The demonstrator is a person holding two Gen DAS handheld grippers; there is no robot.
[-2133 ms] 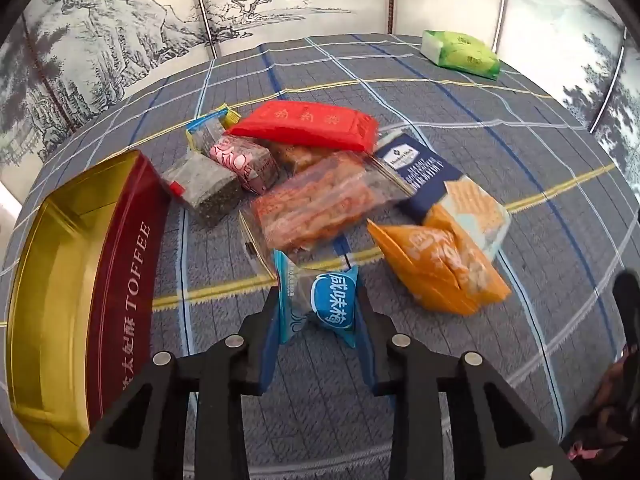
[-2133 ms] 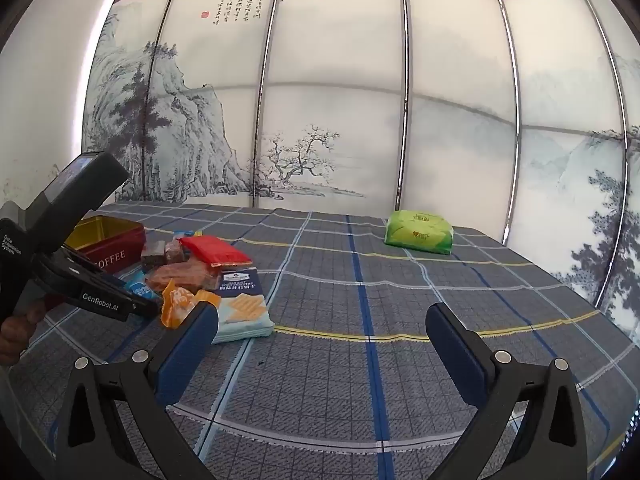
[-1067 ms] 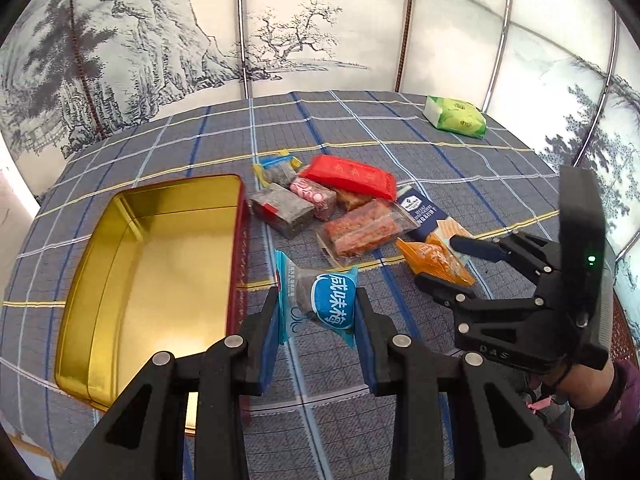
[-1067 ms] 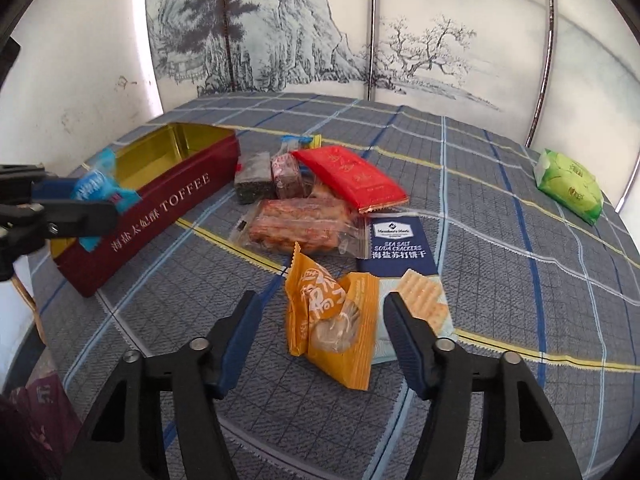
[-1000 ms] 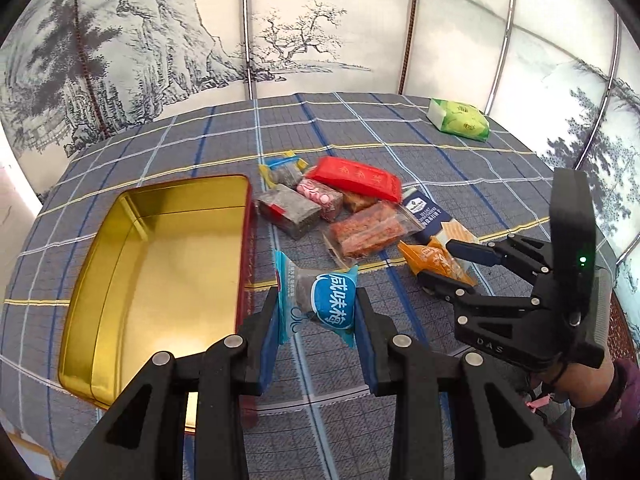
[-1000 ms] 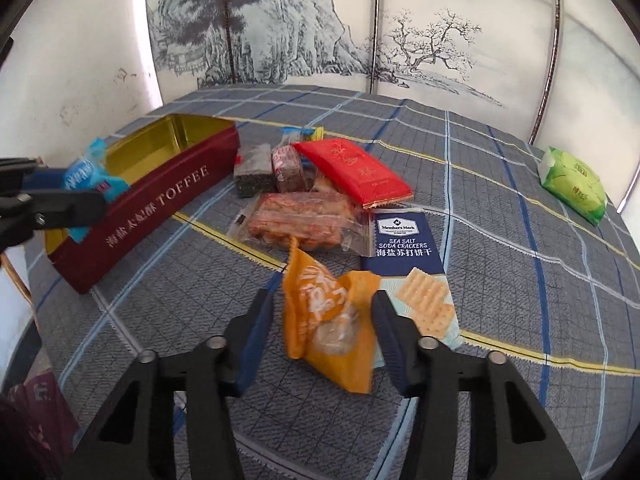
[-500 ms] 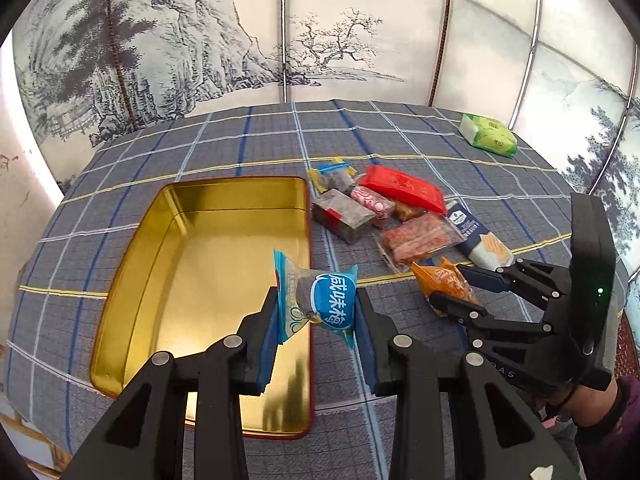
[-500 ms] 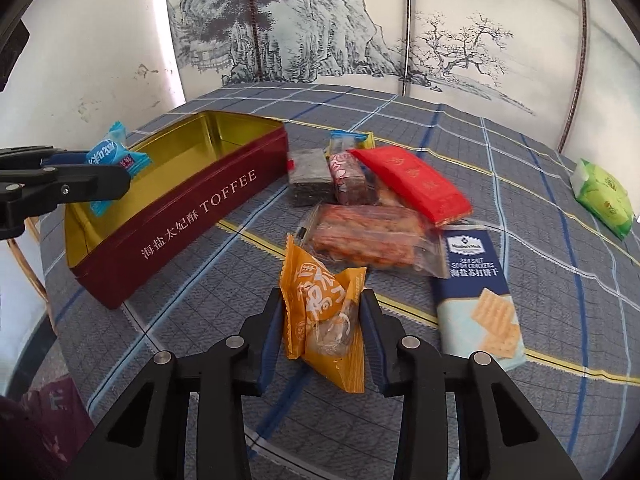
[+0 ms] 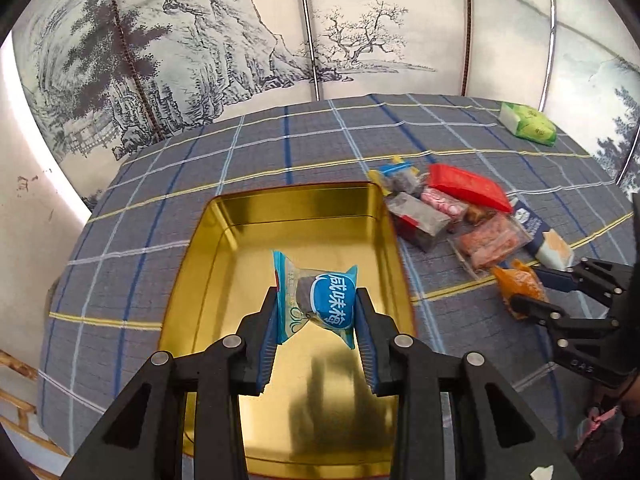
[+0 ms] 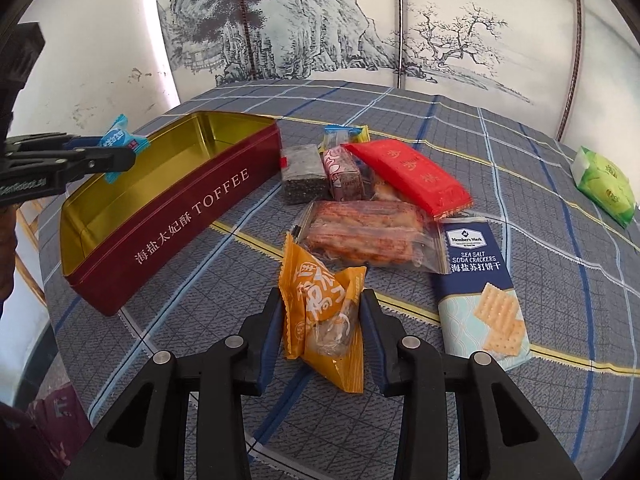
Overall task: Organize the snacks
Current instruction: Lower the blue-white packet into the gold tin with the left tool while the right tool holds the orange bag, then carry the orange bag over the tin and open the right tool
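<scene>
Both jaws pinching: I've got left gripper clamping blue plum candy over toffee tin, right gripper squeezing orange packet.

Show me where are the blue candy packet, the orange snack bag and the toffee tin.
blue candy packet (image 9: 335, 300): left wrist view, on its blue label.
orange snack bag (image 10: 324, 312): right wrist view, bag's middle.
toffee tin (image 10: 192, 204): right wrist view, red side wall.

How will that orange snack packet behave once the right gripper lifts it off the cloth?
Probably light and floppy: the orange snack packet is crinkled film puffed around one small piece. Its free lower corner may sag or swing. The right gripper pinches the pouch's middle, so the glossy film could slip.
</scene>
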